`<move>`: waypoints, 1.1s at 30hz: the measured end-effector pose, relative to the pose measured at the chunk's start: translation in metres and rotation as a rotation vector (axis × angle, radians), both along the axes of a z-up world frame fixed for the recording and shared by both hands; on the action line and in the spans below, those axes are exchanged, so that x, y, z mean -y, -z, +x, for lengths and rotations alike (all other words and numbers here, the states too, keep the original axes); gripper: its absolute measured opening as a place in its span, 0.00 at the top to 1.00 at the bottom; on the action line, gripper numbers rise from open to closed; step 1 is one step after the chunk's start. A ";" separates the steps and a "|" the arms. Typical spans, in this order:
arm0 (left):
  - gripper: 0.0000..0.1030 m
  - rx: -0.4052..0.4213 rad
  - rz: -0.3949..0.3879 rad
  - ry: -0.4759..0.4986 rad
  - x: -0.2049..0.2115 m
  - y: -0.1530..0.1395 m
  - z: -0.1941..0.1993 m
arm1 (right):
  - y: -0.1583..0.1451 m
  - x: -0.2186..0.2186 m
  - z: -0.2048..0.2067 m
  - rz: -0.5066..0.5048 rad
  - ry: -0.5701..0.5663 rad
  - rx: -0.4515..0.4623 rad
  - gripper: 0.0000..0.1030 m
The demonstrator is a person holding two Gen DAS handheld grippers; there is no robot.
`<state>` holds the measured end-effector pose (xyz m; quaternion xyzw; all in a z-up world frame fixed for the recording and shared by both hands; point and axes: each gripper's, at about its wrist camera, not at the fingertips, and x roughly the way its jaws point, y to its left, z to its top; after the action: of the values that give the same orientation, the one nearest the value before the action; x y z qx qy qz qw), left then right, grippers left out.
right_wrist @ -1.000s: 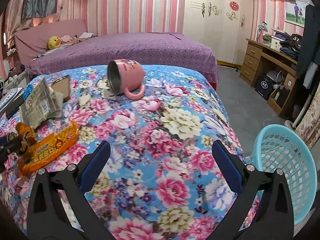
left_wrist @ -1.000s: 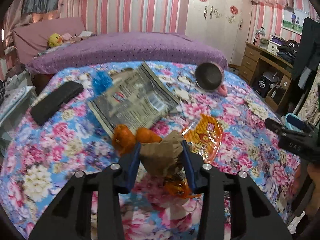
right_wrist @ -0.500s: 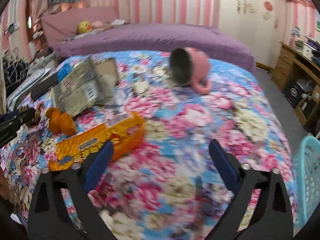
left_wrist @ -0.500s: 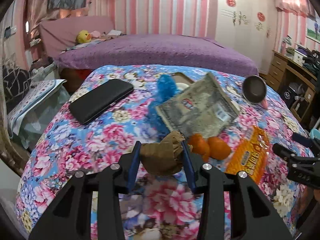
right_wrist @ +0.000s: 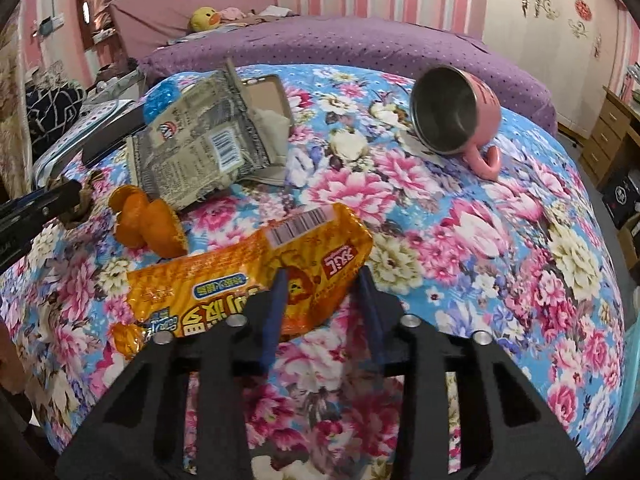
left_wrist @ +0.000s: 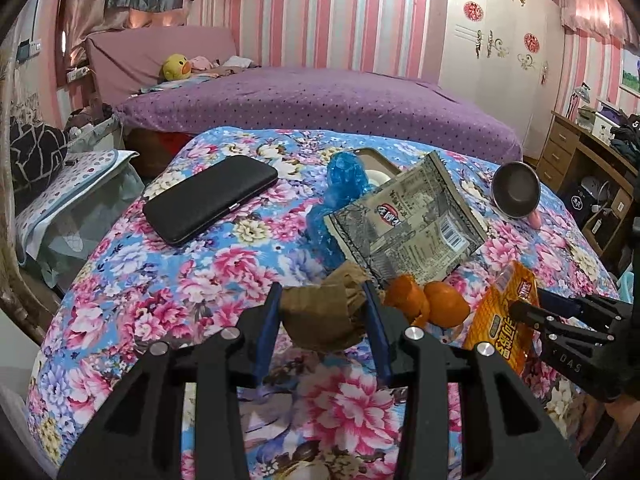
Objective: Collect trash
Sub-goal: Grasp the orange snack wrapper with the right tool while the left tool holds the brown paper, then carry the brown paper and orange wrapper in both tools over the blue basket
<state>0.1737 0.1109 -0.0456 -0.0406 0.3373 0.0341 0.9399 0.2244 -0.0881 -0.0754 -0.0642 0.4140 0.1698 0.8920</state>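
Your left gripper [left_wrist: 322, 312] clamps brown paper wad [left_wrist: 320, 316]; right gripper [right_wrist: 322, 284], jaws just closing, straddles orange wrapper [right_wrist: 224, 284] (pad contact hidden).

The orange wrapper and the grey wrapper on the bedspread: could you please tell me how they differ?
The orange wrapper is glossy, and the right tongs have just been closing around its end; the grey wrapper is dull, untouched, farther back, propped over a phone case. Both carry barcodes.

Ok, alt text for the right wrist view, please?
The right hand-held gripper, jaws just closing, straddles one end of an orange snack wrapper on a floral bedspread. Beyond lie orange peel, a grey packet and a tipped pink mug.
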 end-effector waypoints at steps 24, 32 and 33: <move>0.61 0.041 0.023 0.091 0.055 -0.010 -0.011 | -0.059 0.115 -0.048 0.167 0.123 0.244 0.97; 0.61 0.053 0.028 0.112 0.082 -0.017 -0.020 | -0.078 0.157 -0.063 0.176 0.169 0.298 0.97; 0.61 0.054 0.029 0.114 0.085 -0.017 -0.020 | -0.078 0.163 -0.063 0.178 0.177 0.297 0.97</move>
<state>0.1533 0.0261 -0.0284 -0.0086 0.3132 -0.0155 0.9495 0.1611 -0.2511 0.0025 0.0274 0.2651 0.1151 0.9569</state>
